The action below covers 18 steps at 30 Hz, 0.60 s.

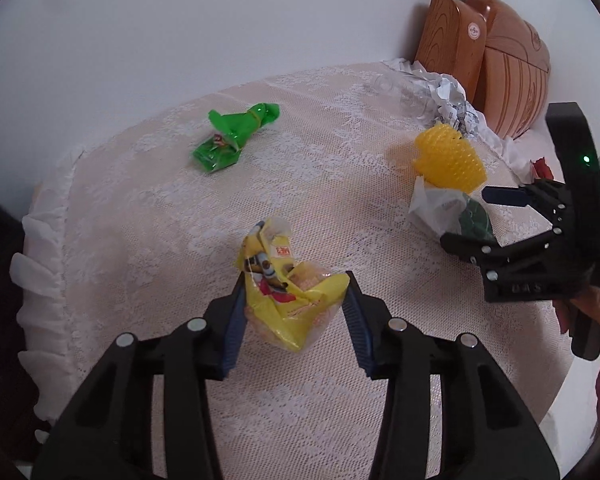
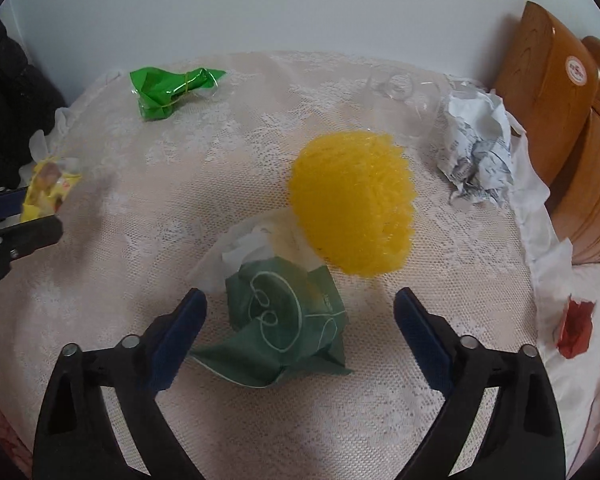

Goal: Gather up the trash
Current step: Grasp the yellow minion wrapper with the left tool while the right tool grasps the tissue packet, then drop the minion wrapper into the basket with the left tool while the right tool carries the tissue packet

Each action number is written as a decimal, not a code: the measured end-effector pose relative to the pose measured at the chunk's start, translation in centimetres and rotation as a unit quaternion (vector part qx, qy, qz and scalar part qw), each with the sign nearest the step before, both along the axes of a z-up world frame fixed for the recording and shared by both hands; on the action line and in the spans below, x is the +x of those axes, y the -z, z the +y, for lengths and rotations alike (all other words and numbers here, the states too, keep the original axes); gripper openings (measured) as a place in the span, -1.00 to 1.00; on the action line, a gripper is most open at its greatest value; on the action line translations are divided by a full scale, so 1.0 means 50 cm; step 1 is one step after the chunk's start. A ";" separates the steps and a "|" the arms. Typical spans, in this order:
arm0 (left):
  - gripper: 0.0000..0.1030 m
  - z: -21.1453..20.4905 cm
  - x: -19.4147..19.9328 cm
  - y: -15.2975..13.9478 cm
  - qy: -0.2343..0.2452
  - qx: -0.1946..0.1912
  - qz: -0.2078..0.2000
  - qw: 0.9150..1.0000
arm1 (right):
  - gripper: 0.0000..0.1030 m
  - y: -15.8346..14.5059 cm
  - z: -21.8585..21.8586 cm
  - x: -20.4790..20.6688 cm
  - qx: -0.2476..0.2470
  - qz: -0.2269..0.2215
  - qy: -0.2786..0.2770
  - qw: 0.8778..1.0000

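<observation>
My left gripper (image 1: 296,300) is shut on a crumpled yellow snack wrapper (image 1: 288,292), held just above the lace tablecloth (image 1: 140,208). In the right wrist view that wrapper (image 2: 48,188) shows at the far left in the left gripper (image 2: 20,212). My right gripper (image 2: 300,296) stands open, pointing down, with a dark green wrapper (image 2: 284,320) and white tissue (image 2: 248,248) between its fingers; the pads do not press on it. A yellow foam net (image 2: 352,200) lies just beyond. From the left wrist view the right gripper (image 1: 466,218) sits at the right beside the yellow net (image 1: 448,160).
A bright green wrapper (image 2: 172,88) lies at the far left of the table. Crumpled printed paper (image 2: 476,160) and a clear plastic cup (image 2: 400,92) are at the back right. A red wrapper (image 2: 576,324) lies off the right edge. Brown wood-grain pieces (image 2: 552,92) lean on the wall.
</observation>
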<state>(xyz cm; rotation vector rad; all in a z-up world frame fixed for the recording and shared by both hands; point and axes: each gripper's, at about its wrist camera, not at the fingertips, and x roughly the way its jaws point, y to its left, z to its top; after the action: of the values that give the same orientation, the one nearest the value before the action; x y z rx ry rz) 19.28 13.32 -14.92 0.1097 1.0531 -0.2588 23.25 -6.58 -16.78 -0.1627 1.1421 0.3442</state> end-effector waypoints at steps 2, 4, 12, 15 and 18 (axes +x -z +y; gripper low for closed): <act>-0.14 0.010 -0.008 0.002 -0.006 0.003 0.000 1.000 | 0.44 0.008 0.005 0.008 0.004 0.011 0.005 1.000; -0.15 0.019 -0.012 0.008 -0.014 0.004 0.004 1.000 | 0.21 0.012 0.005 0.010 0.017 0.019 0.015 1.000; -0.14 0.014 -0.026 -0.005 -0.017 -0.001 -0.001 1.000 | 0.20 -0.013 -0.003 -0.020 0.072 0.026 0.034 0.997; -0.15 -0.008 -0.043 -0.021 -0.002 0.000 -0.008 1.000 | 0.20 -0.033 -0.014 -0.060 0.096 0.023 0.042 0.994; -0.14 -0.047 -0.072 -0.032 0.026 -0.007 -0.007 1.000 | 0.20 -0.048 -0.037 -0.125 0.114 0.023 0.053 0.992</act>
<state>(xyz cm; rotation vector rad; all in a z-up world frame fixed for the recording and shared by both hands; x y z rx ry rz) 15.70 10.98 -13.30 0.1260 1.0353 -0.3125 16.98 -8.45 -14.36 0.1073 1.1431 0.3840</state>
